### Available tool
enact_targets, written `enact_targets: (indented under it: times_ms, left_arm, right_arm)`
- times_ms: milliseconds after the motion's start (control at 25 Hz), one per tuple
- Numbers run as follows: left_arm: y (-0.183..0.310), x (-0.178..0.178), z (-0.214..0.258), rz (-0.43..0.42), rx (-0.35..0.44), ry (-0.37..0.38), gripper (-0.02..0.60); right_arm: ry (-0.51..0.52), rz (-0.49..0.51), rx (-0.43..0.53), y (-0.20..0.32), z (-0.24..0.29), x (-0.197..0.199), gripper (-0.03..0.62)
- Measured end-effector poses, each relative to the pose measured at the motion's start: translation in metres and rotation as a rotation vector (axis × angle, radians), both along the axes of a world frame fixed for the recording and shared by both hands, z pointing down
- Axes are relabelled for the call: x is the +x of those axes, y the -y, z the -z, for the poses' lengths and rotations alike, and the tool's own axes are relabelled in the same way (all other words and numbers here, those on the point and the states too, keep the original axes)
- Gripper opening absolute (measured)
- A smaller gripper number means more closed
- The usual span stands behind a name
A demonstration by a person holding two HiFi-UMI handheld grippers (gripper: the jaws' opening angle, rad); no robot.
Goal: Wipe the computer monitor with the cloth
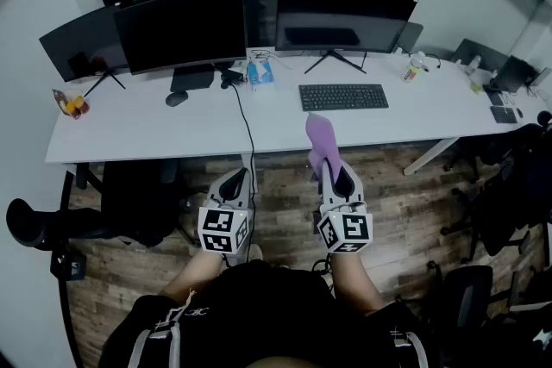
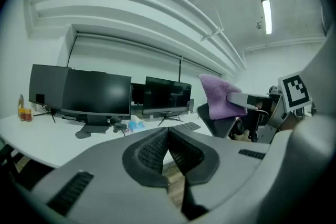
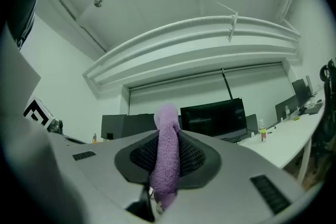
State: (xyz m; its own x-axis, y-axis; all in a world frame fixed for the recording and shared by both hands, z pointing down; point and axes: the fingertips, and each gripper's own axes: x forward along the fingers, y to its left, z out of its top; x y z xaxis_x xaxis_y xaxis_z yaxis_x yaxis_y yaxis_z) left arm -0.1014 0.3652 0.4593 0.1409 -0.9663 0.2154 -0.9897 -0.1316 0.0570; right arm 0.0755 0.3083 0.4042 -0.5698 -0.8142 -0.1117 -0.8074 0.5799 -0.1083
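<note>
A purple cloth (image 1: 320, 142) sticks up from my right gripper (image 1: 334, 177), which is shut on it in front of the desk's near edge. In the right gripper view the cloth (image 3: 167, 157) is pinched between the jaws. Three dark monitors stand along the back of the white desk (image 1: 155, 129): left (image 1: 79, 47), middle (image 1: 181, 26), right (image 1: 343, 13). My left gripper (image 1: 233, 183) hangs beside the right one, shut and empty, with its pads (image 2: 157, 152) pressed together. The left gripper view shows the cloth (image 2: 219, 94) off to its right.
On the desk lie a keyboard (image 1: 343, 96), a mouse (image 1: 176, 98), a blue packet (image 1: 261, 71), a bottle (image 1: 416, 66) and small orange items (image 1: 71, 103). A cable (image 1: 249, 138) runs over the desk's front edge. Black chairs (image 1: 121, 207) stand on the wooden floor.
</note>
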Motion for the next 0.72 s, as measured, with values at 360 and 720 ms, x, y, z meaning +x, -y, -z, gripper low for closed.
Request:
enact_targets:
  times_ms: [360, 720]
  left_arm:
    - [-0.001, 0.013, 0.006, 0.016, 0.015, 0.014, 0.014]
    - [-0.014, 0.032, -0.002, 0.037, 0.022, 0.009, 0.014]
  right_arm:
    - [0.026, 0.017, -0.016, 0.0, -0.001, 0.012, 0.091]
    - [0.015, 0.065, -0.012, -0.005, -0.007, 0.017, 0.091]
